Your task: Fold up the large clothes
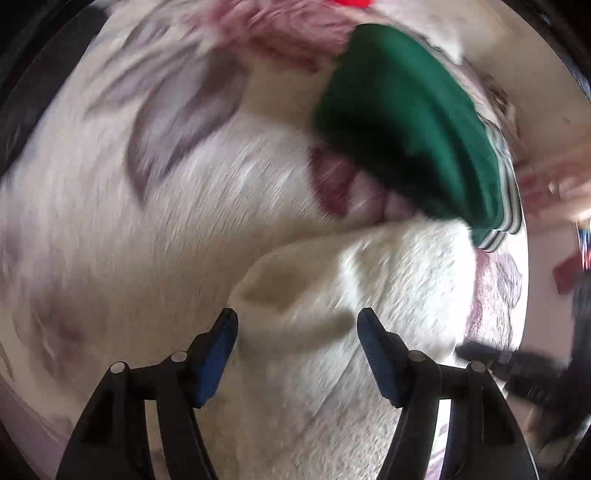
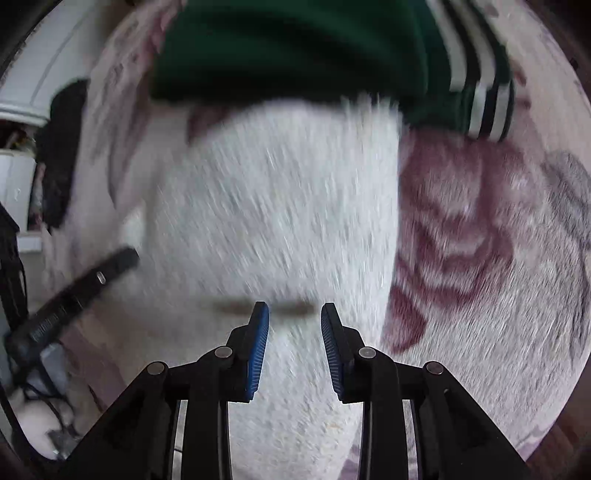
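Observation:
A white fuzzy garment (image 1: 369, 295) lies on a floral bedspread (image 1: 147, 184). It also shows in the right wrist view (image 2: 280, 206) as a long folded strip. My left gripper (image 1: 297, 317) is open just above a fold of it, holding nothing. My right gripper (image 2: 294, 314) is open with a narrower gap, over the white garment, holding nothing. The right gripper shows in the left wrist view (image 1: 517, 369) at the right; the left gripper shows in the right wrist view (image 2: 81, 288) at the left. Both views are motion-blurred.
A folded green garment with white stripes (image 1: 406, 122) lies beyond the white one, also in the right wrist view (image 2: 295, 48). The bedspread (image 2: 461, 240) has maroon flowers. A red item (image 1: 351, 3) sits at the far edge. White furniture (image 2: 22, 110) stands left.

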A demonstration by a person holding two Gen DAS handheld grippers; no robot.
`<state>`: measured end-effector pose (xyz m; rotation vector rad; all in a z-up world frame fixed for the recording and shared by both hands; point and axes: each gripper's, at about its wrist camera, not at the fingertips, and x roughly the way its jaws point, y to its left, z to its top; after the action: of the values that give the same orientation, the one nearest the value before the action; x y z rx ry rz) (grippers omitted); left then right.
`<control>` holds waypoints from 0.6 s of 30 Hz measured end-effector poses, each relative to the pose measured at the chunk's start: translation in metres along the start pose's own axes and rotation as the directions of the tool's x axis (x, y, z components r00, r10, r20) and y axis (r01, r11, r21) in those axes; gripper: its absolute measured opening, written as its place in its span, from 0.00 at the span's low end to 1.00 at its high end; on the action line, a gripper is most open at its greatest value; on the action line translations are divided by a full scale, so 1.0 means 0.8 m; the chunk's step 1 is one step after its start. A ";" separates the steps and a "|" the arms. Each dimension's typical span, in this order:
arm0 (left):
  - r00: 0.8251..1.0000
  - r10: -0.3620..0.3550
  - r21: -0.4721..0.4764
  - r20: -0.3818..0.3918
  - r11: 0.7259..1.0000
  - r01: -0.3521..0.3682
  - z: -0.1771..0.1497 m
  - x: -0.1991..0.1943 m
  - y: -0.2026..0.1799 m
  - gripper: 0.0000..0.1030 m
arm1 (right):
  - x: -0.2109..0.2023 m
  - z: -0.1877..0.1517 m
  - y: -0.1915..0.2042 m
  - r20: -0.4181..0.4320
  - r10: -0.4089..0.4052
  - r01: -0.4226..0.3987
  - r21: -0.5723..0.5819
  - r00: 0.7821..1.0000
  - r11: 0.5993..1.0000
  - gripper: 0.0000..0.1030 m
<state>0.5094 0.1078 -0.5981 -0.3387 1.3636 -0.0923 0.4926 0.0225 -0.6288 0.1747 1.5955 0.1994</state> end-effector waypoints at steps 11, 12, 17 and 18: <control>0.989 -0.058 0.004 -0.138 0.998 0.059 0.034 0.070 0.019 0.66 | 0.092 0.096 0.026 -0.083 -0.148 0.146 -0.037 0.985 0.989 0.31; 0.989 -0.079 -0.005 -0.123 0.997 0.079 0.032 0.052 0.026 0.66 | 0.077 0.091 0.026 -0.075 -0.144 0.142 -0.028 0.987 0.989 0.31; 0.982 -0.143 0.019 -0.120 0.989 0.147 -0.016 -0.010 0.047 0.66 | 0.016 0.021 0.033 -0.107 0.059 -0.059 0.005 0.992 0.998 0.31; 0.980 -0.139 0.016 -0.139 0.990 0.143 -0.029 -0.010 0.054 0.66 | 0.021 0.000 0.043 -0.145 0.079 -0.084 -0.023 0.986 0.996 0.31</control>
<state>0.4795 0.1464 -0.6071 -0.4130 1.4725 -0.2551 0.4916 0.0597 -0.6367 0.2068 1.7299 0.3048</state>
